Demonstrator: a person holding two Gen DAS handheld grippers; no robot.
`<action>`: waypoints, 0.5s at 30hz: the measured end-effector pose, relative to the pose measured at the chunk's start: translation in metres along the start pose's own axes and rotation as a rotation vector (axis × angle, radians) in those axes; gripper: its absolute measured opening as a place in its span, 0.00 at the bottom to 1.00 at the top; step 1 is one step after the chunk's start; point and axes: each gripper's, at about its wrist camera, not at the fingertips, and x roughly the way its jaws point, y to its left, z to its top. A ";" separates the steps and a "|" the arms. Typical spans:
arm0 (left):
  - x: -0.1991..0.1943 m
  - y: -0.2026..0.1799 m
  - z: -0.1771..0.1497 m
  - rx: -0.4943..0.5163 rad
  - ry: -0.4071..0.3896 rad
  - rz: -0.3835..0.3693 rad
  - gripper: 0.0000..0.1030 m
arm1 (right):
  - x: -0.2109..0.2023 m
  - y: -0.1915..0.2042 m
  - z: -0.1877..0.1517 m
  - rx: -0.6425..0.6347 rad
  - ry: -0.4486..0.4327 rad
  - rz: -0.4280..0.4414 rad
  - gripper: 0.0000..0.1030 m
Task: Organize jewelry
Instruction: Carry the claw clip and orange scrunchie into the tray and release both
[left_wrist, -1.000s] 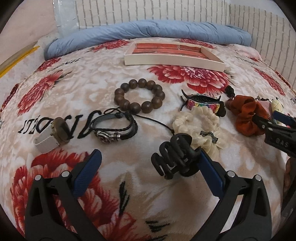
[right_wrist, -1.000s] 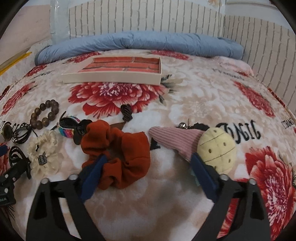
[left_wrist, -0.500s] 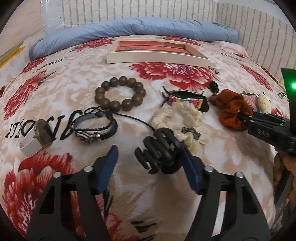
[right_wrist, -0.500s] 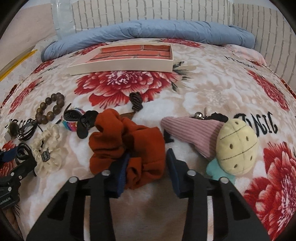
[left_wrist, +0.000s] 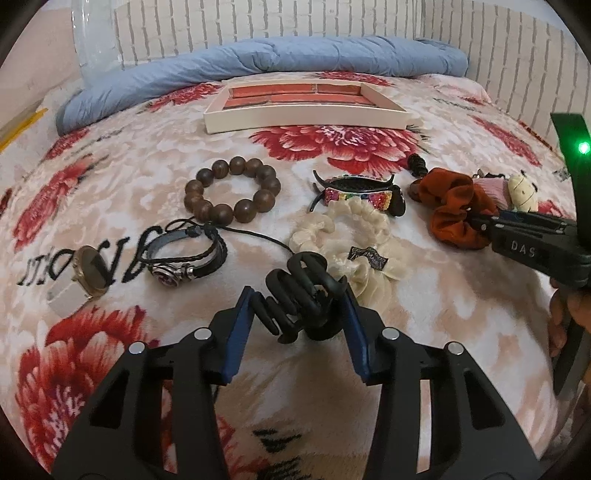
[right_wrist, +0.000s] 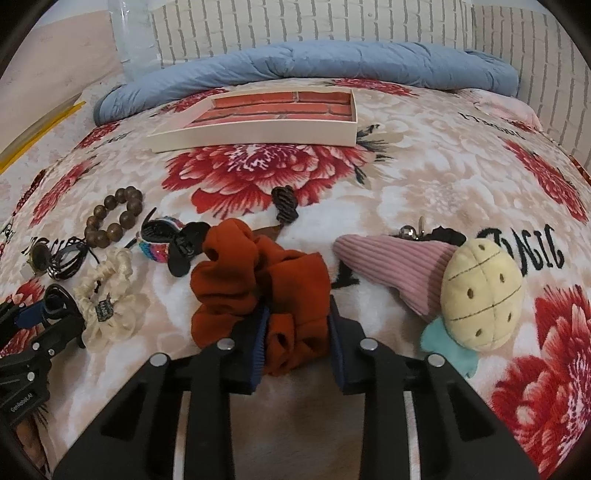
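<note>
Black hair clip pinched inside left claw

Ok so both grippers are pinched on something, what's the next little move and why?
Probably lift both straight up: the left gripper clamps the black claw clip, the right gripper squeezes the orange scrunchie, and the tray sits farther back.

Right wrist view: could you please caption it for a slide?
Right gripper pinching rust scrunchie on floral blanket, tray beyond.
</note>
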 end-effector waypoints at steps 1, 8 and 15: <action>-0.002 -0.001 0.000 0.009 -0.001 0.018 0.43 | -0.002 -0.001 0.000 -0.001 -0.005 0.003 0.25; -0.018 0.006 0.004 0.022 -0.036 0.087 0.43 | -0.019 0.002 0.006 -0.042 -0.074 -0.011 0.20; -0.039 0.019 0.045 0.026 -0.131 0.124 0.43 | -0.041 -0.002 0.037 -0.061 -0.193 -0.018 0.19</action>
